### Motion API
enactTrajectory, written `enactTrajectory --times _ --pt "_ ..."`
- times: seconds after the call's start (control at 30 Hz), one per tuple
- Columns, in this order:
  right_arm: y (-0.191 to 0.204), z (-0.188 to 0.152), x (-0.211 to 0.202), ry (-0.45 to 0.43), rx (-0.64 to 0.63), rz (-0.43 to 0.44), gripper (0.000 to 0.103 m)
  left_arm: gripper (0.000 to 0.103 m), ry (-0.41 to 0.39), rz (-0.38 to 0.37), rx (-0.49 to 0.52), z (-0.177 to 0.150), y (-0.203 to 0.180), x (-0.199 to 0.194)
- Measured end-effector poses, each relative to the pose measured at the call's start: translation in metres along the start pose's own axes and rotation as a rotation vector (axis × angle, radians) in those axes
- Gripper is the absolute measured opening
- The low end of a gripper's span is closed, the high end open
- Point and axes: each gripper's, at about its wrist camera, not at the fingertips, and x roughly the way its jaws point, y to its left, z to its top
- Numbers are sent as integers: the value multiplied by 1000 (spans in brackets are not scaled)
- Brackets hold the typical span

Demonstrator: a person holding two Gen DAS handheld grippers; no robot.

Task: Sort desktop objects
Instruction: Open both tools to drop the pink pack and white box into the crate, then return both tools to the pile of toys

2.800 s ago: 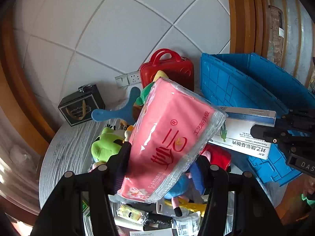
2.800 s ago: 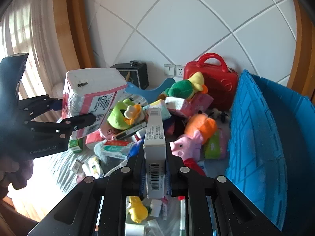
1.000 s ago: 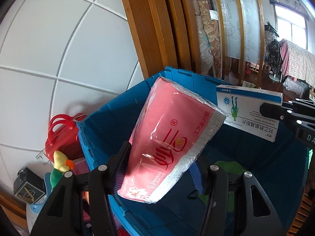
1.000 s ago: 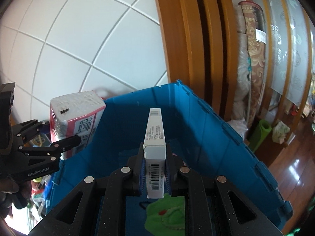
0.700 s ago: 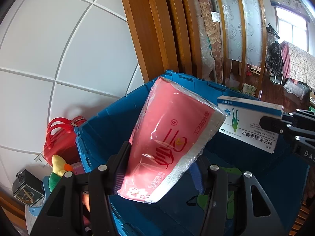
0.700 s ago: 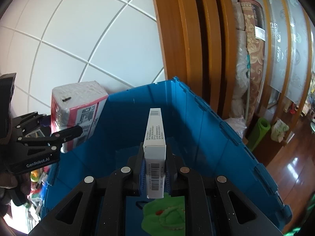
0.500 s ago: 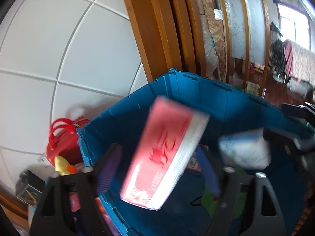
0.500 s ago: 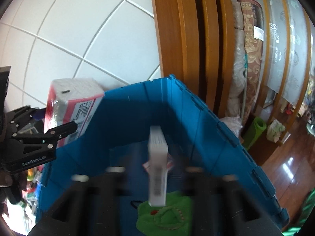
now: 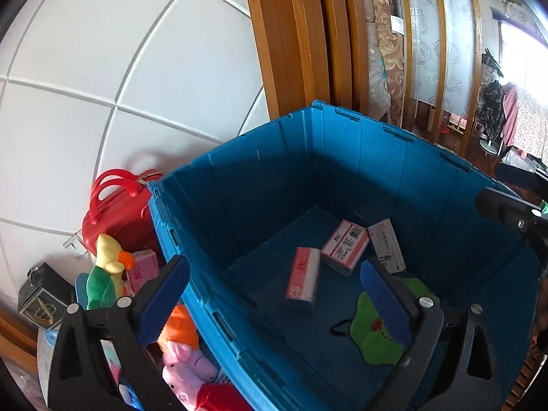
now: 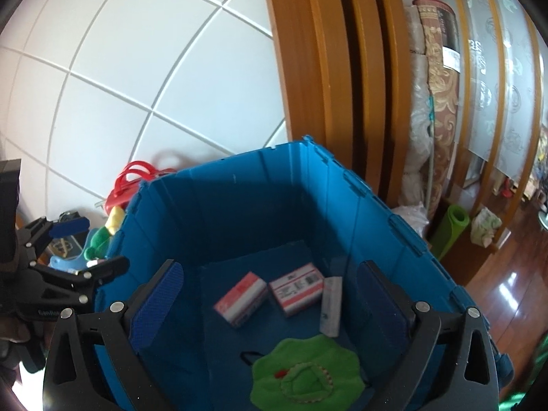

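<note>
Beside the crate (image 9: 239,185), only the left view shows the toys: a pig (image 9: 186,373) and a parrot (image 9: 106,274), the pig cut off by the left gripper (image 9: 274,291). Its jaws are opening, empty. The right gripper (image 10: 270,304) gapes wide, empty. Down in the crate lie a tissue pack (image 10: 241,298), a pink box (image 10: 297,287), a pill box (image 10: 331,303), print unreadable, and a green toy (image 10: 308,373).

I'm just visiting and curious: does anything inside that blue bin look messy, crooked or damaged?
Nothing looks damaged. In the blue bin the pink tissue pack, a second pink pack and the white medicine box lie at odd angles to each other, loosely scattered rather than stacked, beside a green plush. Both grippers hang empty above, the left one's jaws opening.
</note>
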Motion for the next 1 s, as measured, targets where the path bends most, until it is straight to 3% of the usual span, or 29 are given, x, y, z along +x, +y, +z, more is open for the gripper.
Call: enactTrajectory --times 0.27,0.53,1.0 --pt "40 -4 -19 -12 -55 30 103 101 -12 -1 -48 -29 21 -31" --pt "99 -20 -30 3 -121 81 103 101 -6 33 -97 -78 57 -62" --pt "250 -49 -27 43 -268 211 103 101 51 148 -266 -191 175 -115"
